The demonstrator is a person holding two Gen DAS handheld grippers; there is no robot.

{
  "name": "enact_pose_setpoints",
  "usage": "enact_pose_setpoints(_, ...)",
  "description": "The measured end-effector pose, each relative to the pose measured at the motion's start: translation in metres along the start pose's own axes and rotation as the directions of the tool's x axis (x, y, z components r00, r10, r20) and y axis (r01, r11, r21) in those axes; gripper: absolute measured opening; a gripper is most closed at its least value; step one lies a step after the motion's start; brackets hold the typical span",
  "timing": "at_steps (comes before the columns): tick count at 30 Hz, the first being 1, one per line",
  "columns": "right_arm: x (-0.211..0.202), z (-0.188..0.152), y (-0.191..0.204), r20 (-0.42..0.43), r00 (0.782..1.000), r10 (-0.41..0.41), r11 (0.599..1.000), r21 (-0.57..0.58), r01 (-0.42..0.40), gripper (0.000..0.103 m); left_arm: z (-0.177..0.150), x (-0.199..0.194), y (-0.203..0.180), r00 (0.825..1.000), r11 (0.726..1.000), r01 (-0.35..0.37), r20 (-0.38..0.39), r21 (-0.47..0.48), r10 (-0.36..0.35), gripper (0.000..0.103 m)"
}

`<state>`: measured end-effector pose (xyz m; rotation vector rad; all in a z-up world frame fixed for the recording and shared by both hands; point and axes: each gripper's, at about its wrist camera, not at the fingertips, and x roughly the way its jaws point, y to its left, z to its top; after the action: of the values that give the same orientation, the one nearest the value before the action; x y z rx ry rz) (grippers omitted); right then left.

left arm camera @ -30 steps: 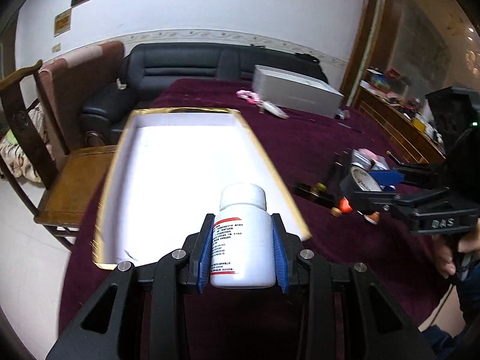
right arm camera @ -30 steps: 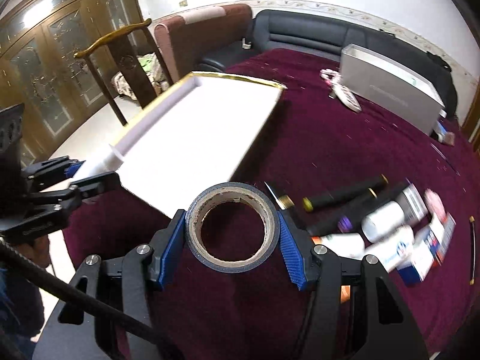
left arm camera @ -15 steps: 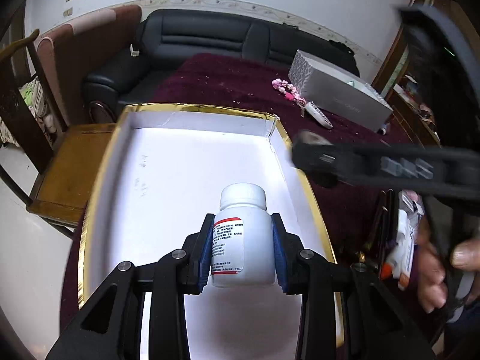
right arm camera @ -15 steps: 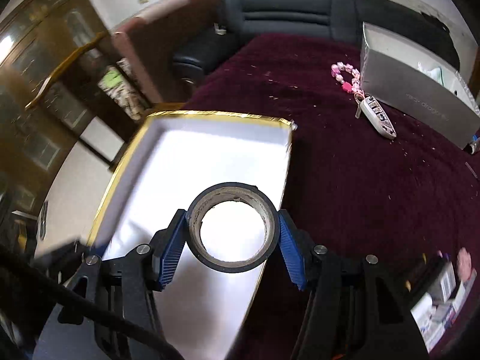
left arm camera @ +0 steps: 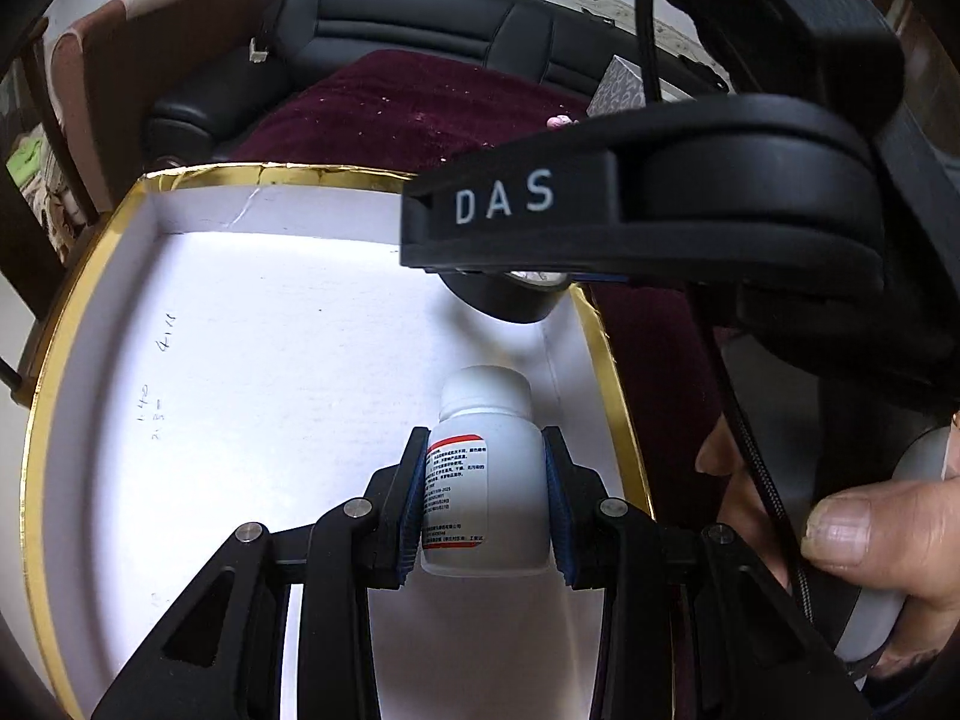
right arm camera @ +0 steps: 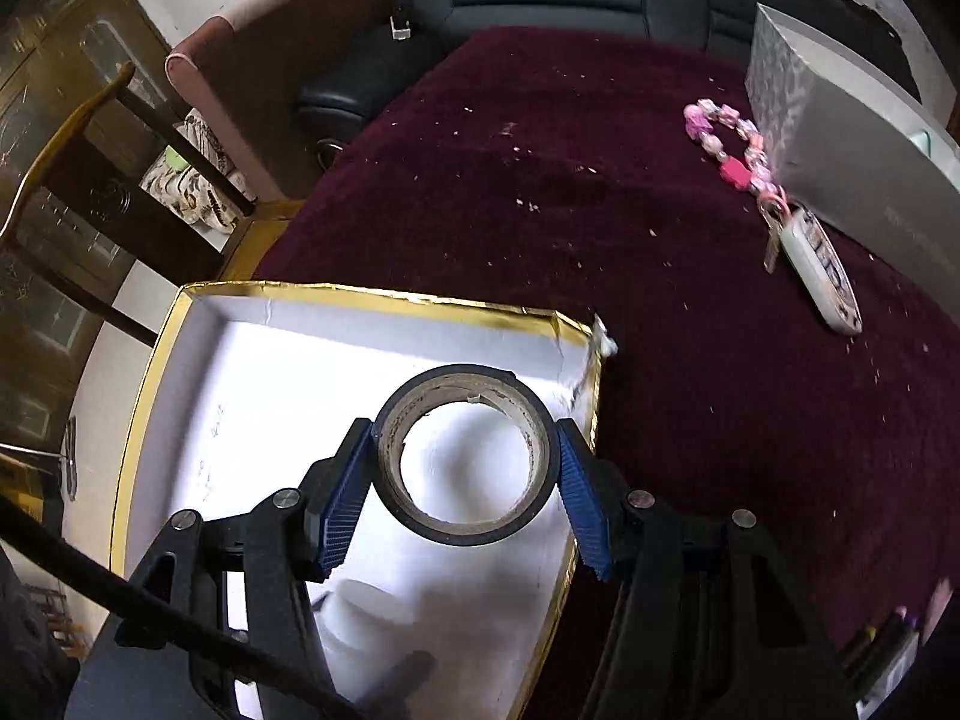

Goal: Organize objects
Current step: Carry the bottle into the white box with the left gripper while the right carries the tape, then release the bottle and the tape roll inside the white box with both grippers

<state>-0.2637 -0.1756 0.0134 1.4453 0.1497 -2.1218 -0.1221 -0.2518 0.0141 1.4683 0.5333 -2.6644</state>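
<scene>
My left gripper (left arm camera: 485,504) is shut on a white pill bottle (left arm camera: 485,474) with a red-striped label, held low over the right part of the white gold-rimmed tray (left arm camera: 252,360). My right gripper (right arm camera: 465,480) is shut on a black tape roll (right arm camera: 465,459), held over the tray's far right corner (right arm camera: 384,315). In the left wrist view the right gripper's black body crosses above the bottle, and the tape roll (left arm camera: 510,300) shows under it. The bottle's cap shows blurred below the tape in the right wrist view (right arm camera: 372,603).
The tray sits on a dark red tablecloth (right arm camera: 600,180). A pink bead chain with a white key fob (right arm camera: 822,264) and a grey box (right arm camera: 852,138) lie at the far right. Several small items lie at the lower right edge (right arm camera: 888,648). A black sofa (left arm camera: 420,24) and wooden chair (right arm camera: 90,168) stand behind.
Both grippers have moved forward and down over the tray with their objects. The right gripper now crosses over the left one, with the tape near the tray's far right corner.
</scene>
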Motion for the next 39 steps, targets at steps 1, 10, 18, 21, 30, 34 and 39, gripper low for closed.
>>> enact_pose_setpoints(1, 0.001, 0.002, 0.0, -0.001, 1.0, -0.007, 1.0, -0.004, 0.007, 0.058, 0.001, 0.002, 0.001, 1.0, 1.0, 0.004, 0.001, -0.005, -0.004, 0.03)
enact_pose_setpoints(10, 0.007, 0.01, 0.006, -0.007, 1.0, -0.024, 0.997, -0.069, 0.024, 0.058, -0.004, 0.001, 0.009, 0.999, 0.998, 0.054, -0.003, -0.041, -0.054, 0.03)
enact_pose_setpoints(18, 0.005, 0.009, 0.01, -0.021, 0.998, -0.054, 0.995, -0.083, 0.052, 0.059, -0.007, -0.003, 0.012, 0.997, 0.995, 0.076, 0.014, -0.069, -0.075, 0.031)
enact_pose_setpoints(21, 0.002, 0.007, 0.013, -0.032, 0.999, -0.04, 0.995, -0.093, 0.037, 0.06, -0.009, -0.006, 0.016, 0.997, 0.993, 0.08, 0.014, -0.083, -0.079, 0.031)
enact_pose_setpoints(30, -0.032, -0.013, 0.005, 0.015, 0.999, 0.029, 0.996, -0.082, -0.027, 0.061, -0.017, -0.036, 0.008, 0.991, 0.988, 0.129, 0.027, -0.079, -0.127, 0.032)
enact_pose_setpoints(34, -0.071, -0.049, -0.015, 0.068, 0.994, 0.084, 0.995, -0.066, -0.08, 0.061, -0.032, -0.061, -0.01, 0.986, 0.987, 0.157, 0.066, -0.03, -0.155, 0.033)
enact_pose_setpoints(39, -0.119, -0.109, -0.044, 0.136, 0.987, 0.091, 0.995, -0.059, -0.083, 0.061, -0.051, -0.079, -0.039, 0.973, 0.973, 0.22, 0.061, 0.067, -0.224, 0.041)
